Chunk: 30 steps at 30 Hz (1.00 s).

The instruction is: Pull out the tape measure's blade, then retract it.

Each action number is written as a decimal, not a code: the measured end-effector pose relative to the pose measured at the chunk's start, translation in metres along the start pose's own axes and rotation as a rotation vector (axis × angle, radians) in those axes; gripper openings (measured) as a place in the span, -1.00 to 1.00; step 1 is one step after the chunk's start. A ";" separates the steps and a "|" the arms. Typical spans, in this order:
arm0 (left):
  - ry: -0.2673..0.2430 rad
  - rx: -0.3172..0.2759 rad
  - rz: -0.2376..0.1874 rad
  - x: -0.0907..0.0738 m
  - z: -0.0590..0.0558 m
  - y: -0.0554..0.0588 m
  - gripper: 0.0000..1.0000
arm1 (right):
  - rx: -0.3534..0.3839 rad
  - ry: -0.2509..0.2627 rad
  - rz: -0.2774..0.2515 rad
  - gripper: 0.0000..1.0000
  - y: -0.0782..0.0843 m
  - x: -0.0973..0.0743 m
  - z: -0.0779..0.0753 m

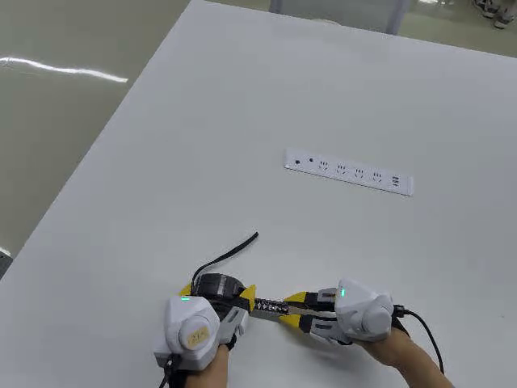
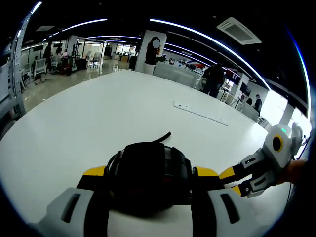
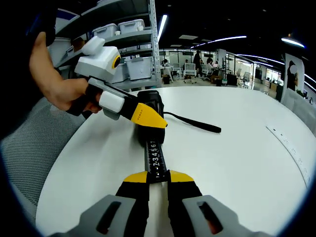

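Tape measure (image 1: pixel 216 284) lies near the table's (image 1: pixel 242 121) near edge, clamped between the left gripper's (image 1: pixel 218 294) jaws. Blade (image 3: pixel 154 159) is out a short way, with the right gripper (image 3: pixel 158 177) pinching its end. Judged early in the pull-out step. Next move calls for a straight, level draw rightward, then a controlled return.

open-plan office or lab floor: long ceiling light strips (image 2: pixel 207 37), glossy floor (image 1: pixel 65 105), metal shelving (image 3: pixel 129 35) holding plastic bins, office chairs (image 3: pixel 187 70) past the far edge of a big white tabletop (image 1: pixel 242 121) carrying a power strip (image 1: pixel 348 171).
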<state>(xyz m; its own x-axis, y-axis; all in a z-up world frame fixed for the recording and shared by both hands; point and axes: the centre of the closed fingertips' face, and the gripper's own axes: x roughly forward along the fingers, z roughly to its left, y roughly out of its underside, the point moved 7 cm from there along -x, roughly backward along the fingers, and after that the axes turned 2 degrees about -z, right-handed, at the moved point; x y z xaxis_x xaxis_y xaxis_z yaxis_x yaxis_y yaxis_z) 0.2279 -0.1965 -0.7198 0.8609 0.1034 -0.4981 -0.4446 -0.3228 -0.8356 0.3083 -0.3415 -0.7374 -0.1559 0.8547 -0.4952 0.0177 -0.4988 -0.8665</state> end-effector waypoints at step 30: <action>0.003 -0.012 -0.001 0.001 0.001 -0.001 0.28 | -0.011 -0.010 -0.003 -0.76 -0.013 0.023 0.003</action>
<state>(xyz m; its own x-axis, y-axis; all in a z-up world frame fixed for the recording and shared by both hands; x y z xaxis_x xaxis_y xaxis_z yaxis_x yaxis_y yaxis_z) 0.2283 -0.1950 -0.7199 0.8624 0.1008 -0.4961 -0.4405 -0.3336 -0.8334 0.3016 -0.3156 -0.7374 -0.1658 0.8546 -0.4920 0.0283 -0.4946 -0.8687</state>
